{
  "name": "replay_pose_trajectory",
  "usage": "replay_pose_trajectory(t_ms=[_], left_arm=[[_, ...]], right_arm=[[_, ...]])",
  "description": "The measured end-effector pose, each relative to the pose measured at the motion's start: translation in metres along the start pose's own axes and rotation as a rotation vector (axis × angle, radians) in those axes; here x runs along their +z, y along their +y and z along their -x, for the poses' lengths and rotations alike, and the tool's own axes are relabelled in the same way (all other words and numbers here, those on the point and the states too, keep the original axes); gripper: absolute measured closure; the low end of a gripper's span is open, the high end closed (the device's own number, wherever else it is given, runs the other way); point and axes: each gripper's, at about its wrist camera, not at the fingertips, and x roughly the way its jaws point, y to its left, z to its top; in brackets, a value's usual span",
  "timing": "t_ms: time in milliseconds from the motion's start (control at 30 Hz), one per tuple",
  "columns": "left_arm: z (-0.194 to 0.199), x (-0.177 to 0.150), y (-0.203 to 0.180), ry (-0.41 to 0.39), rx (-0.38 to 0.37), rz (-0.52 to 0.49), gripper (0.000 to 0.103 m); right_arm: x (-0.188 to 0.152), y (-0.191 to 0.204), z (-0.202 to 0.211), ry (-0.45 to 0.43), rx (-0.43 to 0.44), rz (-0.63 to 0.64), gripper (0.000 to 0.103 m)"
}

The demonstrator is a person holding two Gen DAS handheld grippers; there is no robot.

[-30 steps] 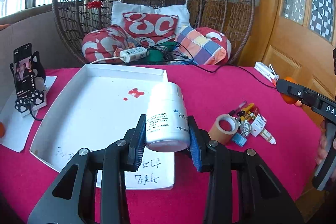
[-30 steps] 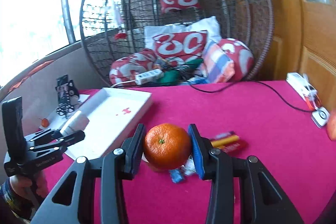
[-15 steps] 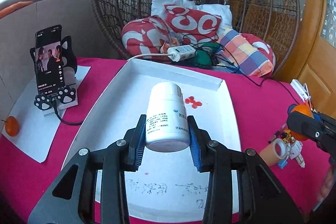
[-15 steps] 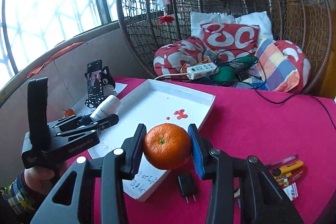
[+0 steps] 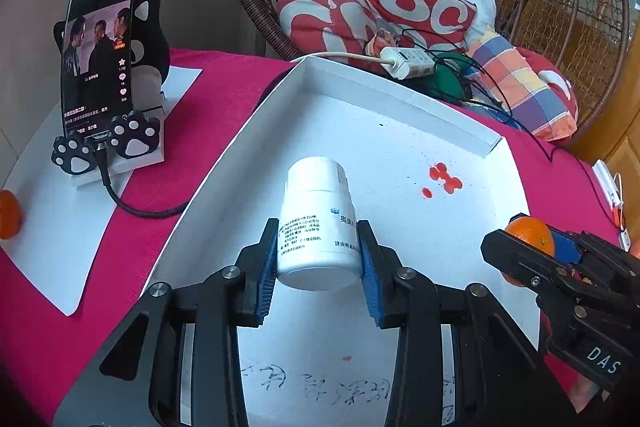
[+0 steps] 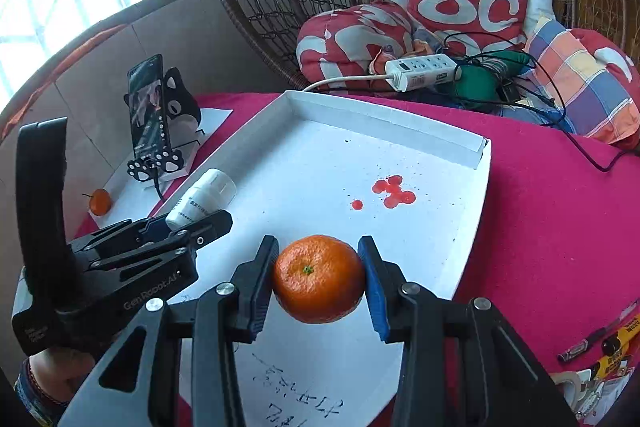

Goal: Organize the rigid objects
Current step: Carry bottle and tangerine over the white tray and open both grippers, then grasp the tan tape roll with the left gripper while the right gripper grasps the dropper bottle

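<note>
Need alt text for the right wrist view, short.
The right gripper holds an orange tangerine above a white tray on a pink tablecloth. At left, the left gripper holds a white bottle.

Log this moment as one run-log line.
left gripper: shut on white bottle | right gripper: shut on orange | both over white tray | nothing set down yet
</note>
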Motion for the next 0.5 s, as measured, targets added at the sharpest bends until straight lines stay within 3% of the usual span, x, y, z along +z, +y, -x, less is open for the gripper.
replay_pose_trajectory(t_ms=[200,267,300,333,367,400,500], left_arm=[[0.001,-0.002,0.004,-0.009,0.008,0.011,0.066],[0.003,-0.002,0.006,-0.016,0.005,0.033,0.059],[0.005,-0.003,0.008,-0.021,0.001,0.048,0.051],[0.007,-0.003,0.010,-0.031,0.000,0.065,0.026],[0.010,-0.005,0.012,-0.049,0.011,0.086,0.008],[0.014,-0.006,0.015,-0.072,0.032,0.107,0.002],[0.024,-0.010,0.020,-0.116,0.056,0.142,0.000]], right_arm=[[-0.008,0.006,-0.002,-0.020,-0.056,0.043,0.061],[-0.011,0.007,-0.002,-0.028,-0.053,0.042,0.060],[-0.012,0.008,0.000,-0.033,-0.045,0.039,0.046],[-0.012,0.009,0.001,-0.039,-0.043,0.040,0.032],[-0.014,0.010,0.005,-0.053,-0.044,0.043,0.006],[-0.015,0.012,0.011,-0.082,-0.060,0.050,0.000],[-0.020,0.011,0.031,-0.147,-0.080,0.068,0.000]])
